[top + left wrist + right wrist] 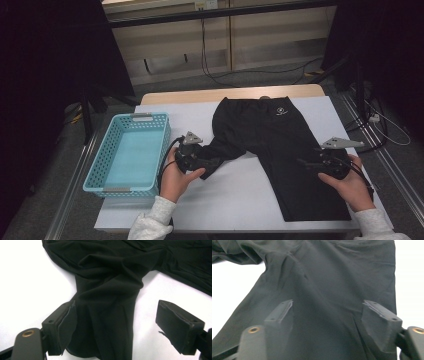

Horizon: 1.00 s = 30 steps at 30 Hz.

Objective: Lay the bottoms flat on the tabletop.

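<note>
A pair of black trousers (280,145) lies on the white table (235,200), waistband at the far side. Its right leg (332,277) lies flat and straight toward the front edge. The left leg (110,297) is bunched and twisted toward the left. My left gripper (212,162) sits at the end of that bunched leg, jaws open; the cloth lies between them against the left pad (66,325), while the right pad (172,320) stands apart on bare table. My right gripper (306,162) hovers over the flat right leg with its jaws wide open (327,320) and nothing pinched.
A light blue plastic basket (95,170) with nothing in it stands at the table's left edge, close to my left hand. Bare white table shows between the two legs and along the front. Cables run over the floor behind and to the right.
</note>
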Tool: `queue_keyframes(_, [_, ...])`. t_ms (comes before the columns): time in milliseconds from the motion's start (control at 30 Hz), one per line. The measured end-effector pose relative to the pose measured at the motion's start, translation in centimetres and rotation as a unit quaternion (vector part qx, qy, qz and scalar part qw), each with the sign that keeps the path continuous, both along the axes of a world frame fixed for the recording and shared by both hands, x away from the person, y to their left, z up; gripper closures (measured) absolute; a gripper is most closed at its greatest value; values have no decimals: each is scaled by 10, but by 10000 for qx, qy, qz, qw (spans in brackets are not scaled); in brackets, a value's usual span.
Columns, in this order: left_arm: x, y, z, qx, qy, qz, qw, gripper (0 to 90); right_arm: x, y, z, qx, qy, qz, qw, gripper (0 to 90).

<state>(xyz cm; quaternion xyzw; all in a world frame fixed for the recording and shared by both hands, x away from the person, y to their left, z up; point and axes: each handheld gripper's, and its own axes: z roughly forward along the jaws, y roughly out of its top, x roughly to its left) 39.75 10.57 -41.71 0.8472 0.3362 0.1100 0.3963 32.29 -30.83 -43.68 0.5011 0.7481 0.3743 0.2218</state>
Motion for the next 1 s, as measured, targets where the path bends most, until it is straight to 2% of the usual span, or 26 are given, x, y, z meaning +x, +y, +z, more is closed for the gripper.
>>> queue_keyframes(100, [-6,-5,-3,78,-13,-101,9999,182,-1,1,0,-14,0,-21,10000,223])
queue_keyframes(233, [-14,-9,-8,130,-3,-75,9999,200,-4,1,1,-12,-37,-70,10000,203])
queue_keyframes(333, [-16,-12,-15,310,-128,-43,9994,239,-7,-1,2,8,-79,-107,9999,192])
queue_keyframes(433, [-16,-10,-25,285,13,-56,9996,293,-9,-3,3,-11,-72,-152,9999,187])
queue_keyframes(500, [-14,-8,-30,511,-85,-23,9987,321,-10,-2,3,-5,-87,-155,9998,187])
queue_keyframes(600, [-11,-7,-35,493,-27,-43,9988,352,-11,0,5,-12,-125,-68,9999,191])
queue_keyframes(667, [-9,-6,-39,490,-148,-46,9987,385,-11,1,6,-6,-139,-35,9999,191])
queue_keyframes(700, [-8,-5,-39,444,-111,-40,9989,397,-11,1,5,2,-133,-30,9999,192])
queue_keyframes(800, [-9,-4,-37,423,39,-75,9991,454,-10,2,4,-41,-133,-2,9999,196])
queue_keyframes(833, [-9,-5,-37,406,145,-115,9990,522,-9,2,4,-39,-125,18,9999,198])
queue_keyframes(900, [-11,-9,-37,584,28,-118,9982,573,-9,3,3,-46,-117,36,9999,203])
queue_keyframes(1000, [-12,-12,-35,596,104,-81,9981,689,-10,3,4,-44,-146,53,9999,206])
